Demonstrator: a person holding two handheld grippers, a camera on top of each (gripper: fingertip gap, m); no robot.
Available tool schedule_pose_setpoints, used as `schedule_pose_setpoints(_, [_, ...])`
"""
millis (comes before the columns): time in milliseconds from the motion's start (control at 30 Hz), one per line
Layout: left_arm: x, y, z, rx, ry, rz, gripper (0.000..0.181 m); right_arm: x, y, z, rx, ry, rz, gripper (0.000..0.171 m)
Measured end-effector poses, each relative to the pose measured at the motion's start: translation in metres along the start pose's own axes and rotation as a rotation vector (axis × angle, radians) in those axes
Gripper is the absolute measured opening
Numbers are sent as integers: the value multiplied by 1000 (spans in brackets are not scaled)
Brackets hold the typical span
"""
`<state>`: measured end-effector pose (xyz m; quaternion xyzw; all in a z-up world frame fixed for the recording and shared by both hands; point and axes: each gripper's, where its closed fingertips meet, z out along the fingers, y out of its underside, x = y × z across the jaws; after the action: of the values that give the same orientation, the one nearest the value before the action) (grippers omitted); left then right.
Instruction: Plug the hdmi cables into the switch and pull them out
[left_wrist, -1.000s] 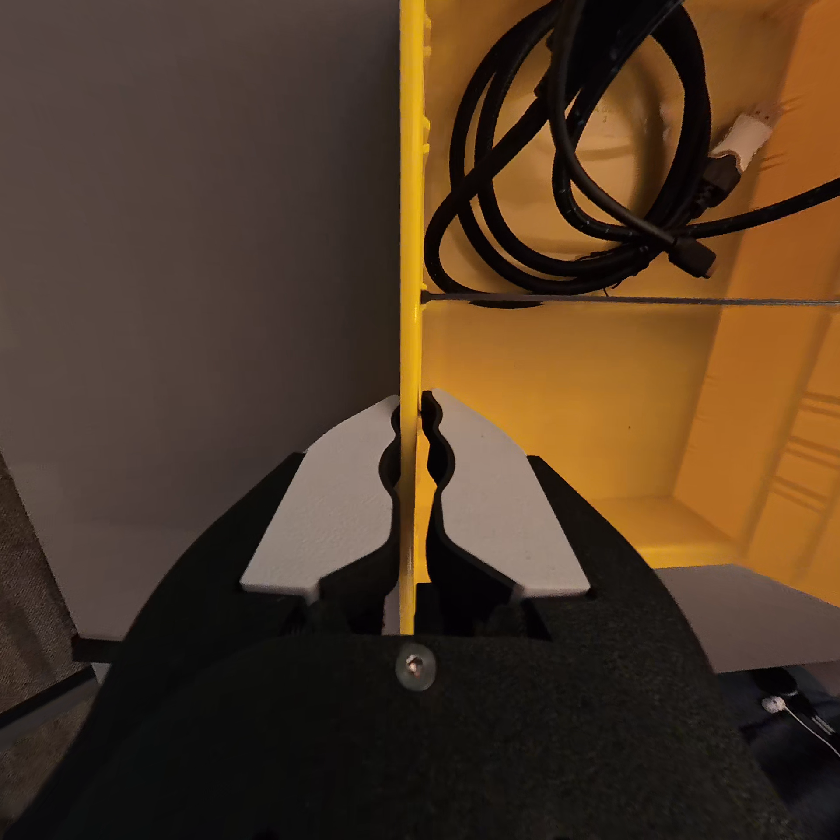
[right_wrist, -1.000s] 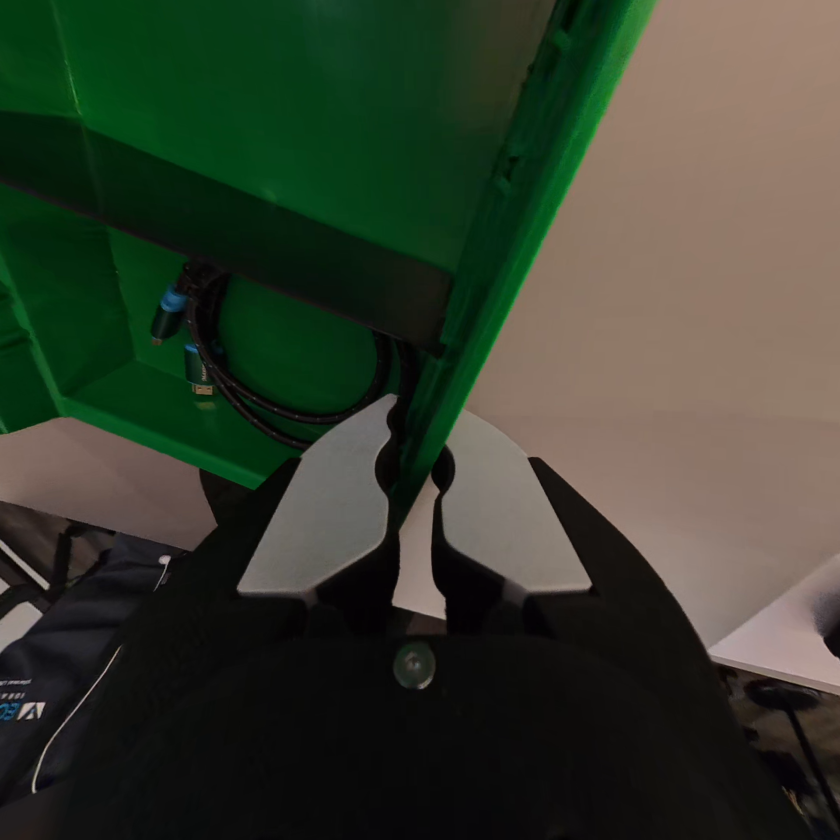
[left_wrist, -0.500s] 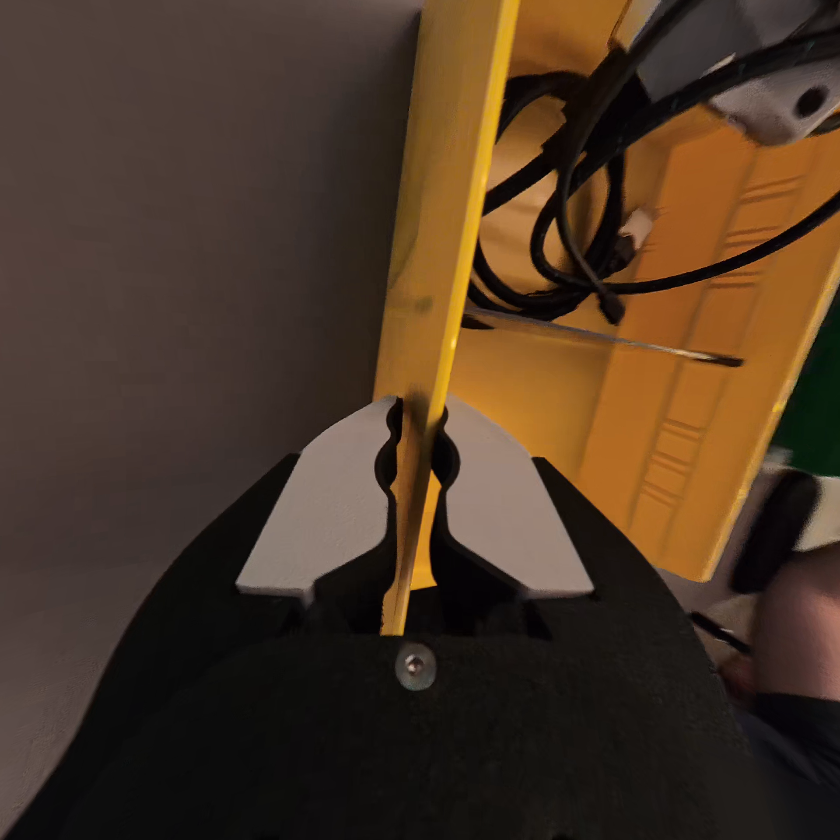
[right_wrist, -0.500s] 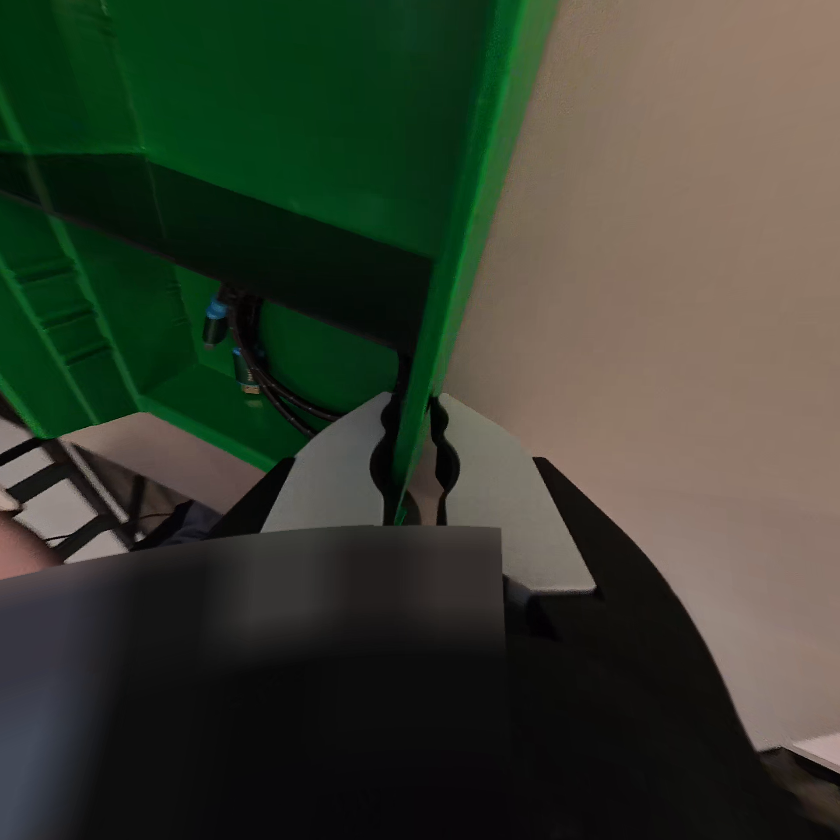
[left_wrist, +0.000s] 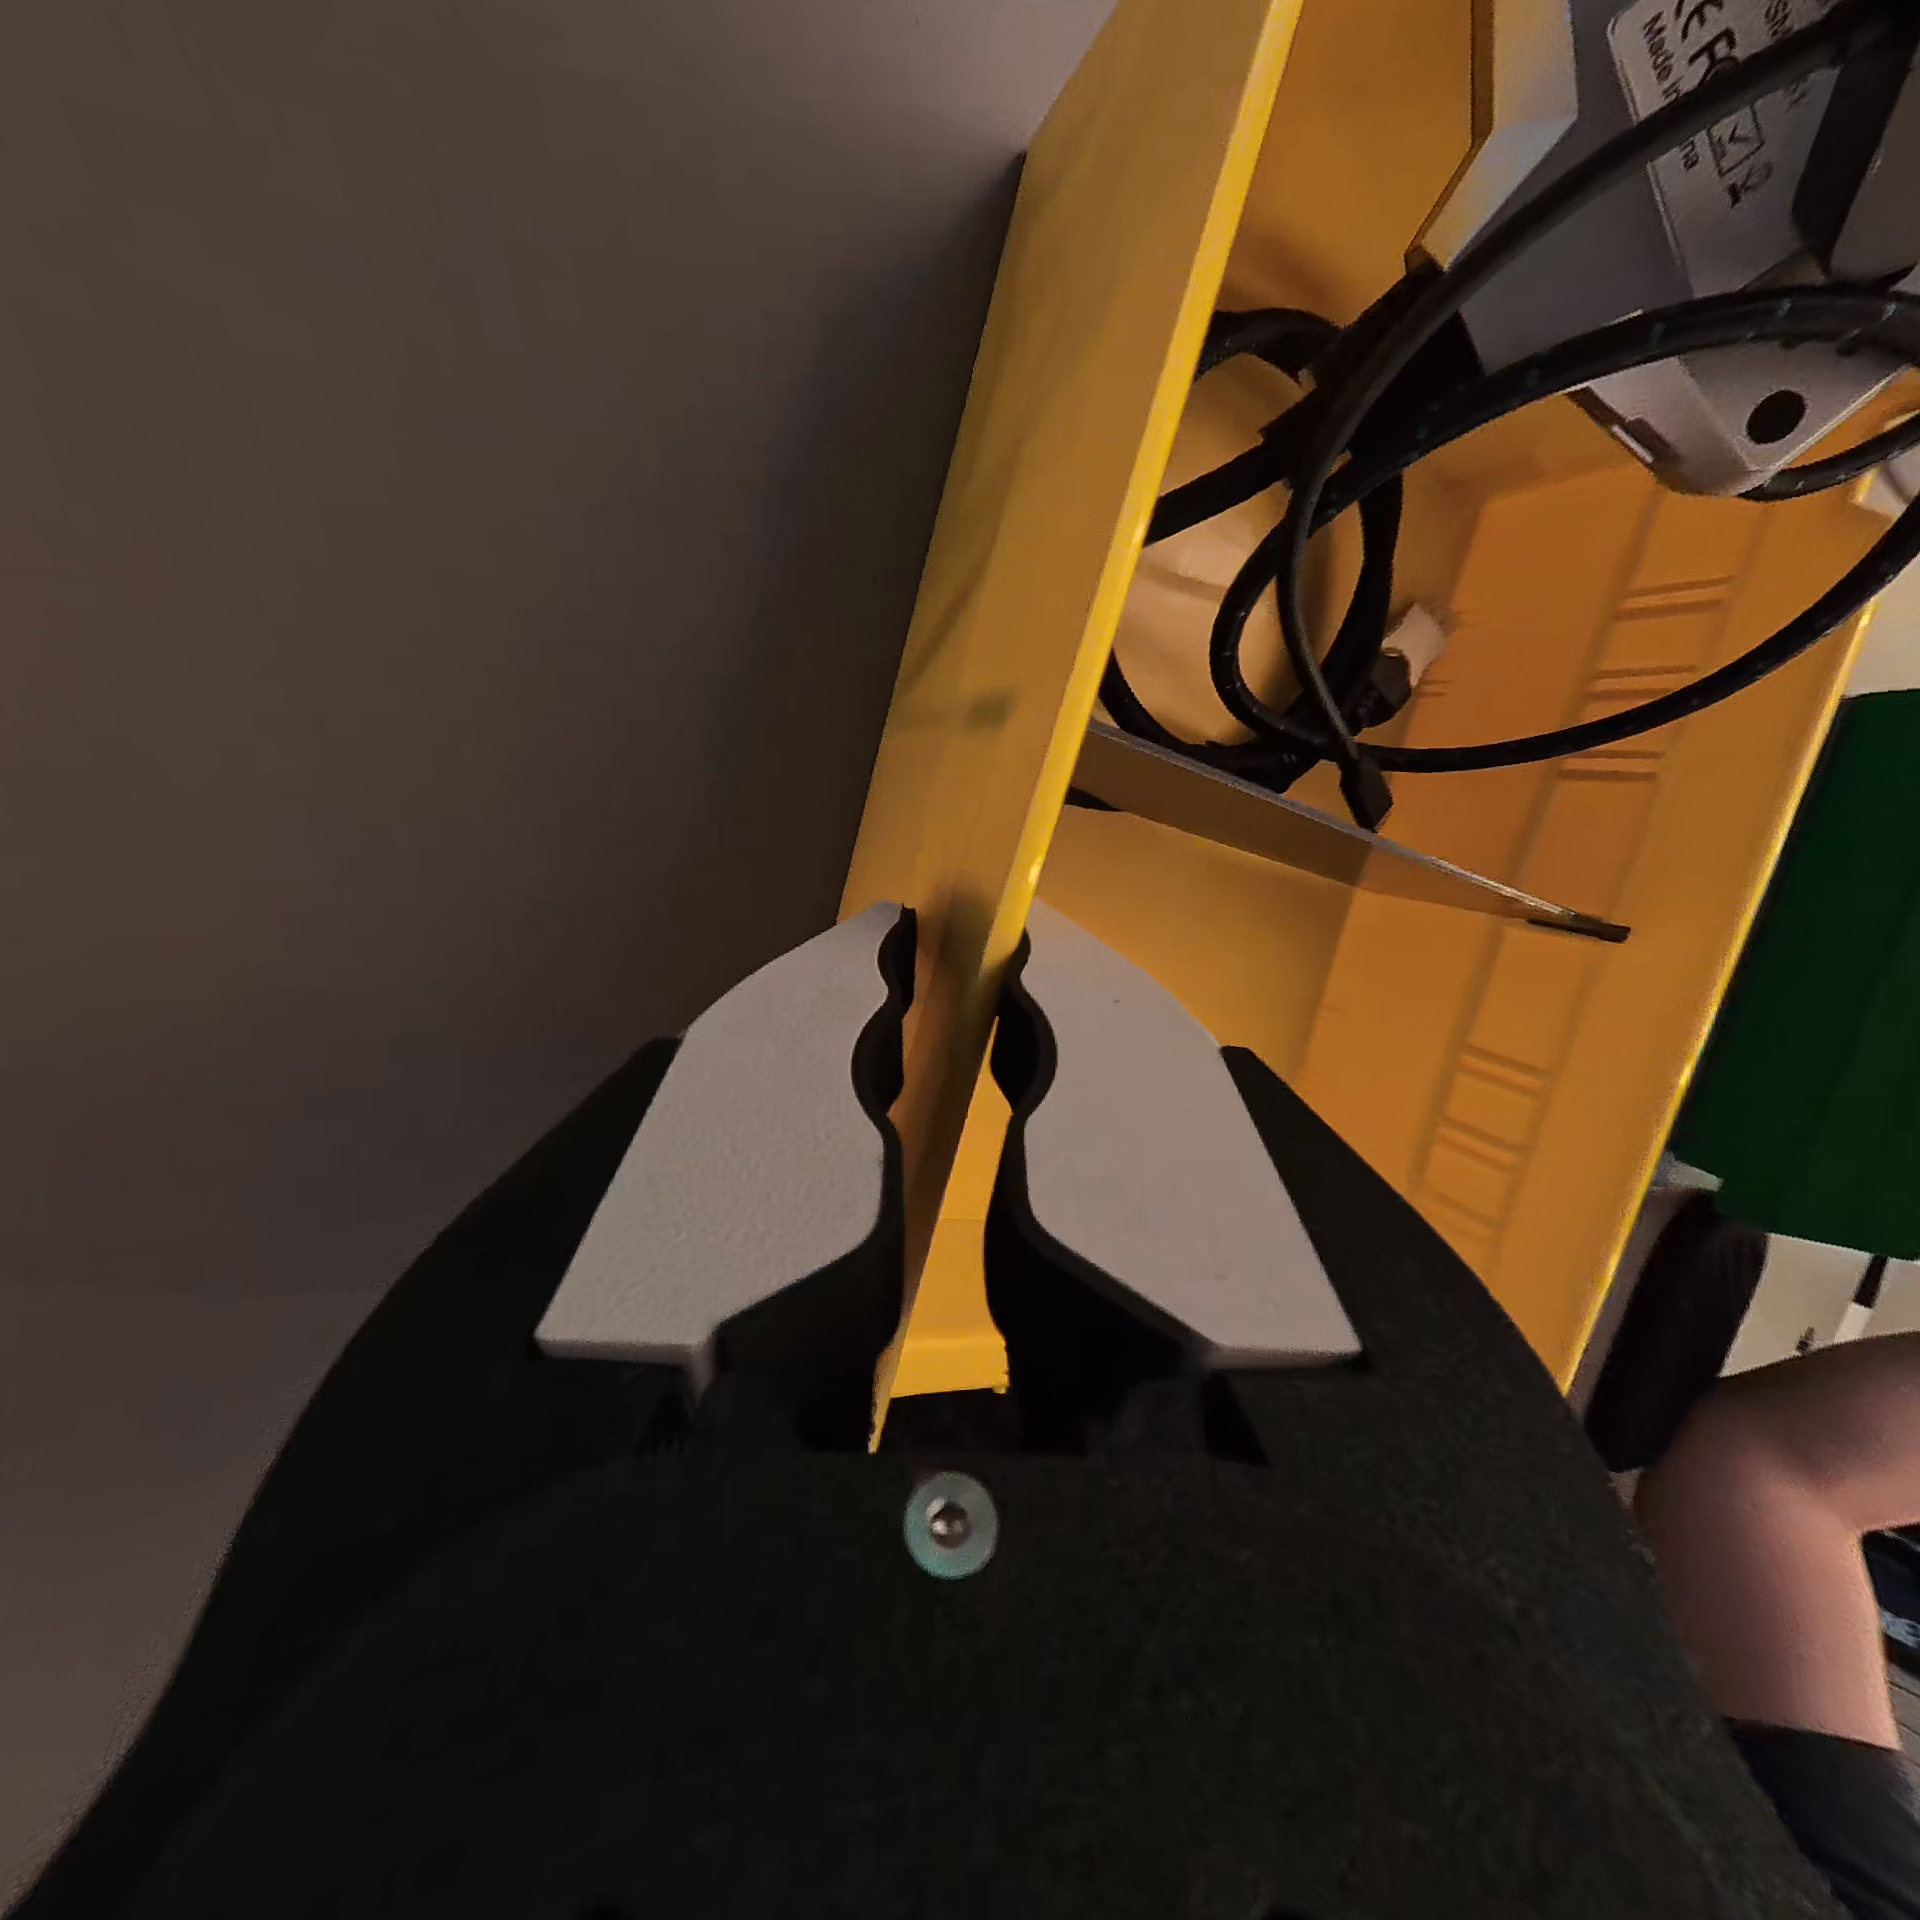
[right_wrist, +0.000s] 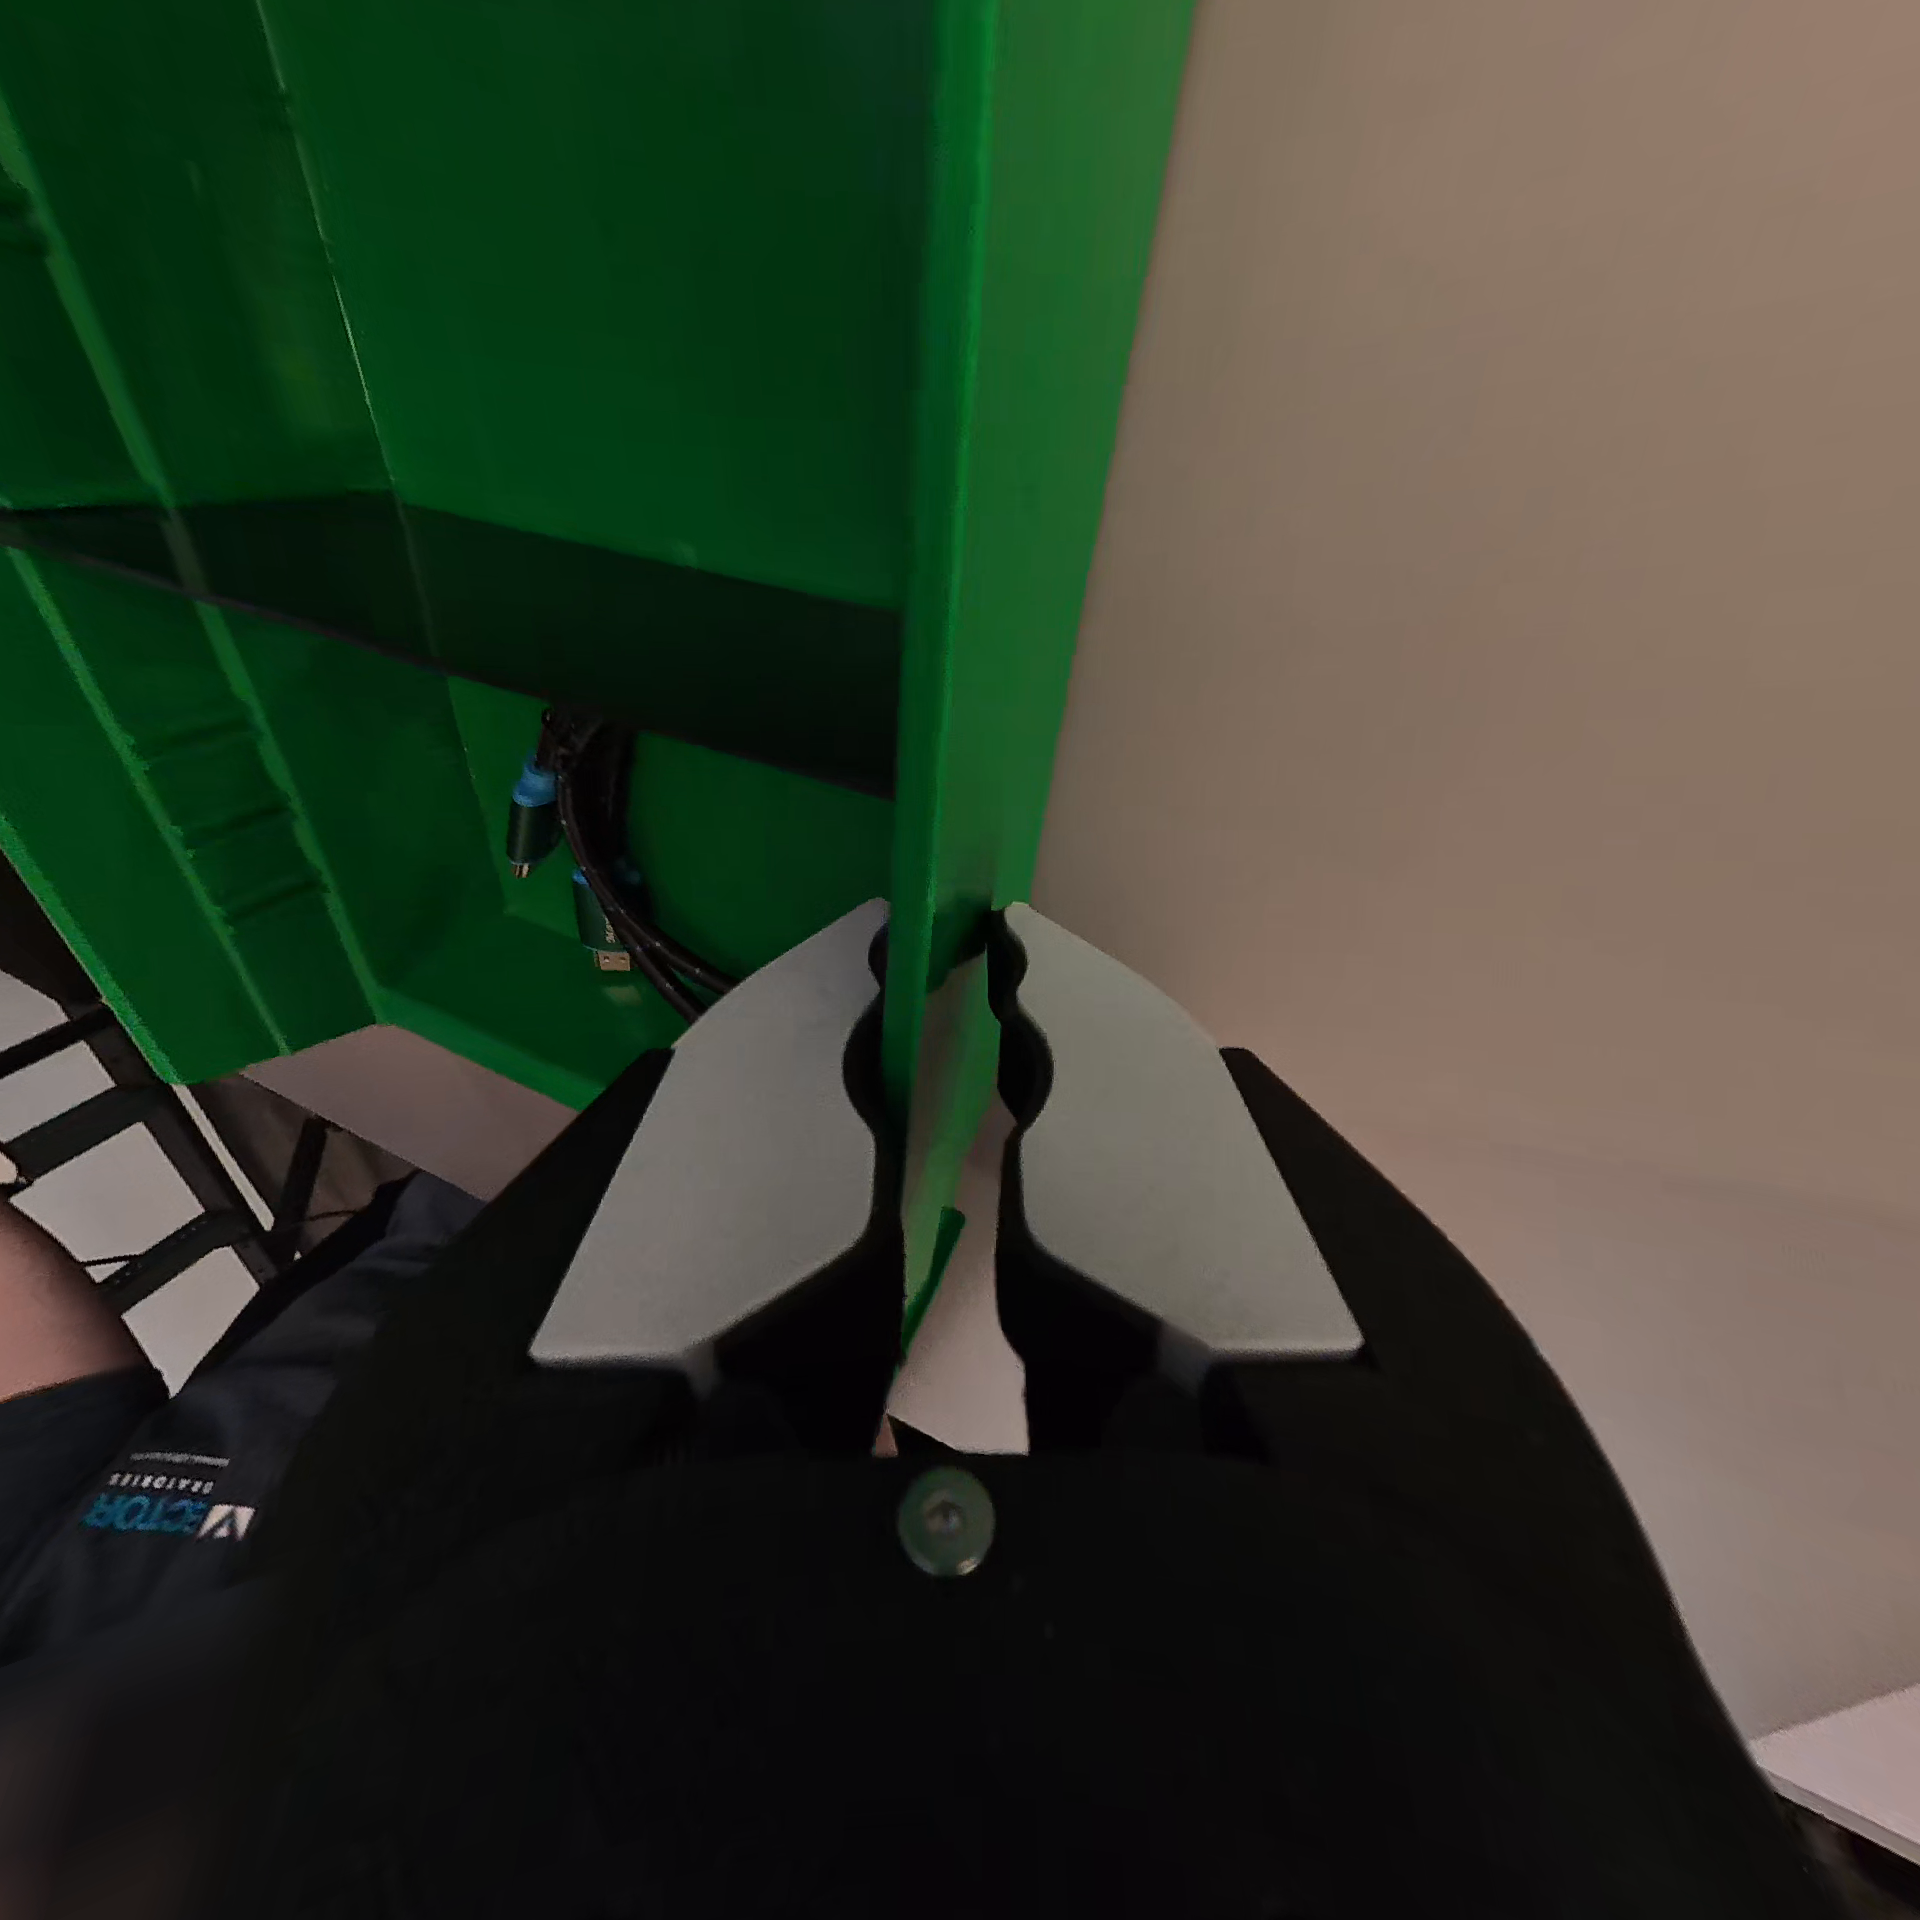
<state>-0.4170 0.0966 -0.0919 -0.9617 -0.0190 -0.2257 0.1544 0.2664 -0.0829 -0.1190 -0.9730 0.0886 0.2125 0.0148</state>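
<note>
My left gripper (left_wrist: 961, 920) is shut on the side wall of a yellow bin (left_wrist: 1091, 468), which hangs tilted in the left wrist view. Inside the bin, a grey switch box (left_wrist: 1621, 239) and coiled black cables (left_wrist: 1309, 644) lie above a thin divider (left_wrist: 1299, 821). My right gripper (right_wrist: 940, 914) is shut on the side wall of a green bin (right_wrist: 966, 520). In that bin, a braided HDMI cable with blue-collared plugs (right_wrist: 530, 810) lies below a dark divider (right_wrist: 623, 644).
The green bin's edge also shows at the right of the left wrist view (left_wrist: 1818, 987), with a person's arm (left_wrist: 1787, 1558) below it. Dark clothing (right_wrist: 208, 1455) is at the lower left of the right wrist view, and a white tabletop corner (right_wrist: 1849, 1766) at the lower right. Some 70 centimetres of space lies between my two pairs of fingers.
Both bins have tilted in my grasp. In the yellow bin, the grey switch box and its cables have come into view at the upper right. The green bin's wall now stands more upright between my right fingers.
</note>
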Motion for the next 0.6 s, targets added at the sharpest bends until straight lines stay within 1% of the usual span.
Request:
schedule_pose_setpoints(133, [-9,-8,-2,52,-1,-26,13,2,4,-1,4,-34,12,17])
schedule_pose_setpoints(267, [-15,-11,-4,67,21,-53,14,3,6,-2,1,-36,6,18])
schedule_pose_setpoints(500, [-37,-22,-12,151,3,-117,14,4,10,-3,-2,-57,5,19])
schedule_pose_setpoints(600, [-39,-23,-13,153,16,-106,14,9,14,-5,-1,-54,13,19])
